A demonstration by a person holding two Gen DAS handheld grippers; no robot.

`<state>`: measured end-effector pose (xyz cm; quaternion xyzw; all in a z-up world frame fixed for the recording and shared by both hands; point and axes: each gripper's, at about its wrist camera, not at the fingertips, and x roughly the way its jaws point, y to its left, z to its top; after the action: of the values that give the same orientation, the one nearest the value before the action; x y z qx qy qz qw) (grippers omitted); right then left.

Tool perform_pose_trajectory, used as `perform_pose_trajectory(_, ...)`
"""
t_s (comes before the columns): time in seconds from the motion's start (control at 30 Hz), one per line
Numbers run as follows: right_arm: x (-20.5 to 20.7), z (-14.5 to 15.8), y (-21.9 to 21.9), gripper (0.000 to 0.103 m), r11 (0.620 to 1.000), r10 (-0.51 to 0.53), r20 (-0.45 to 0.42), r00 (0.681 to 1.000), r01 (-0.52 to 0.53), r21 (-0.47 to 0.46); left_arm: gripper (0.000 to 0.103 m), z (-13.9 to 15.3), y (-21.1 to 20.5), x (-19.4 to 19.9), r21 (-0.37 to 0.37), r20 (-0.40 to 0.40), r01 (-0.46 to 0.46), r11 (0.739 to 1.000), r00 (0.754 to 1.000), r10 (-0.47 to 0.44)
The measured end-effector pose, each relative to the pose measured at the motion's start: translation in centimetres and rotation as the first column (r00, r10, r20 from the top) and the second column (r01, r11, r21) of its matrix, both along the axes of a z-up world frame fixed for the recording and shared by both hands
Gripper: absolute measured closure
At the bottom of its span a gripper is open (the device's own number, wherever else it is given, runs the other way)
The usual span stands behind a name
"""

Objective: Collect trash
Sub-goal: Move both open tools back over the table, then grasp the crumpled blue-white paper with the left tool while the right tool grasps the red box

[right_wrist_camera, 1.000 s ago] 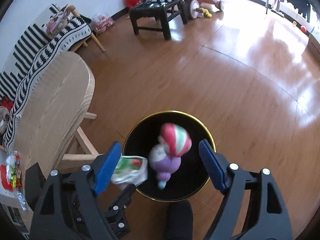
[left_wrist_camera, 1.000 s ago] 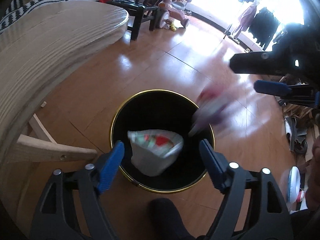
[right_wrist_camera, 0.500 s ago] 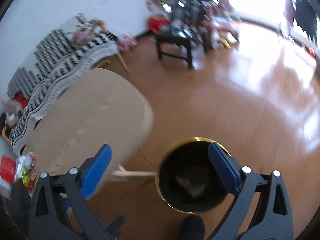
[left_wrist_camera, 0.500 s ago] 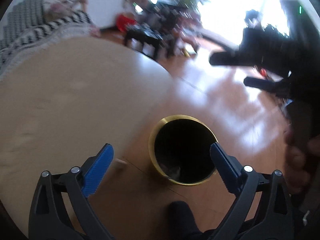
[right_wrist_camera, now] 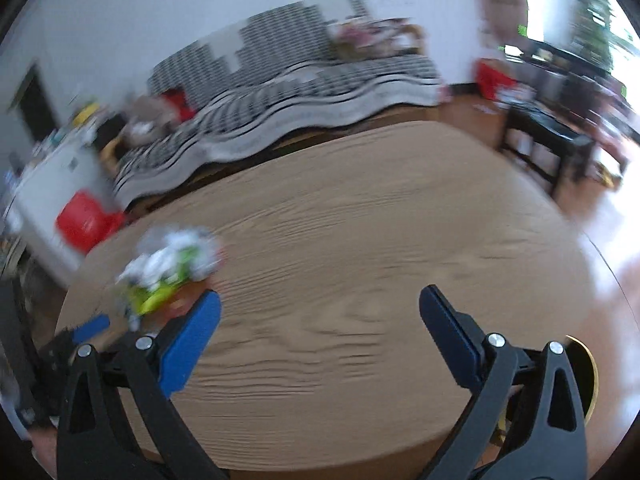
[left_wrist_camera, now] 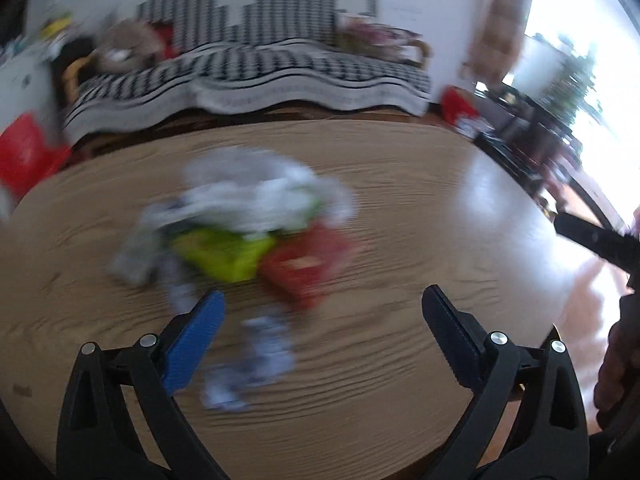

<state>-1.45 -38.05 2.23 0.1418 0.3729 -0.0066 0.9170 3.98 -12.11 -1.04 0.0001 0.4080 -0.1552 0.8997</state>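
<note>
The left hand-held gripper [left_wrist_camera: 322, 312] is released, its jaws wide apart with nothing between them; they have just been opening. The right hand-held gripper [right_wrist_camera: 320, 308] is also released and empty, and its jaws have just been opening too. Both hang above the wooden worktop [left_wrist_camera: 400, 400].

In the left wrist view the trash pile [left_wrist_camera: 248, 232] lies on the worktop at about 11 o'clock from the jaws: white crumpled pieces, a yellow-green wrapper and a red packet. In the right wrist view the same pile is small, at 10 o'clock, and the left tool shows at the lower left. Only this view shows a piece of the gold-rimmed bin [right_wrist_camera: 588, 380], at 4 o'clock, mostly hidden behind the right jaw.

Both views are blurred, so single pieces are hard to name.

One second ago both cameras looked down into the bin, with trash falling into it; now they face the worktop and the striped sofa [left_wrist_camera: 256, 68].
</note>
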Motion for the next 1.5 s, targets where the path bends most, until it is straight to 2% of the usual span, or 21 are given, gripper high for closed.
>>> perform_pose_trajectory(0.13,2.8,-0.9,5.8,0.007,0.991,0.136,-0.025,0.990,-0.137,-0.013,0.007,-0.6,5.1,0.0,0.026,-0.007,-0.036,0.999,0.999,0.036)
perform_pose_trajectory(0.27,4.4,-2.1,10.1,0.007,0.977,0.210,-0.049,0.976,-0.212,-0.035,0.007,-1.8,7.2,-0.7,0.050,-0.016,-0.016,0.999,1.000,0.016)
perform_pose_trajectory(0.37,5.4,-3.2,11.3,0.007,0.970,0.239,-0.063,0.969,-0.241,-0.028,0.007,-3.3,7.9,-0.7,0.043,-0.042,0.017,0.999,0.999,-0.015)
perform_pose_trajectory(0.5,7.8,-5.0,13.1,0.007,0.963,0.269,-0.116,0.956,-0.271,0.002,0.007,-5.3,6.8,-0.6,0.065,-0.063,0.075,0.995,0.995,-0.071)
perform_pose_trajectory(0.6,9.3,-6.3,14.5,0.007,0.958,0.284,-0.145,0.948,-0.288,-0.009,0.007,-6.4,6.0,-0.5,0.083,-0.071,0.109,0.991,0.992,-0.103)
perform_pose_trajectory(0.7,10.7,-7.4,15.8,0.007,0.946,0.313,-0.168,0.935,-0.323,-0.035,0.007,-7.6,5.7,-0.4,0.092,-0.088,0.120,0.989,0.990,-0.112)
perform_pose_trajectory(0.9,12.4,-9.3,17.4,0.007,0.897,0.400,-0.193,0.896,-0.425,-0.118,0.008,-8.9,5.4,0.1,0.098,-0.108,0.117,0.988,0.988,-0.107)
perform_pose_trajectory(1.07,13.5,-10.5,17.4,0.007,0.869,0.458,-0.194,0.868,-0.483,-0.109,0.019,-9.1,5.1,0.7,0.123,-0.087,0.113,0.986,0.991,-0.103)
perform_pose_trajectory(1.17,14.3,-11.4,17.3,0.006,0.859,0.479,-0.209,0.853,-0.504,-0.092,0.030,-9.1,4.7,0.6,0.136,-0.070,0.119,0.984,0.991,-0.110)
perform_pose_trajectory(1.27,14.5,-11.8,17.7,0.006,0.853,0.478,-0.204,0.854,-0.507,-0.123,0.044,-9.1,4.0,0.3,0.163,-0.050,0.130,0.978,0.991,-0.123)
perform_pose_trajectory(1.33,14.6,-11.9,17.6,0.009,0.858,0.478,-0.197,0.856,-0.503,-0.102,0.063,-8.9,3.8,0.1,0.167,-0.041,0.131,0.977,0.991,-0.126)
perform_pose_trajectory(1.37,14.6,-11.7,17.5,0.013,0.864,0.471,-0.189,0.861,-0.494,-0.097,0.066,-8.9,3.8,0.1,0.171,-0.042,0.128,0.977,0.992,-0.122)
perform_pose_trajectory(1.5,14.3,-10.9,17.4,0.014,0.870,0.458,-0.177,0.871,-0.480,-0.110,0.073,-8.6,4.1,0.4,0.144,-0.060,0.104,0.984,0.994,-0.096)
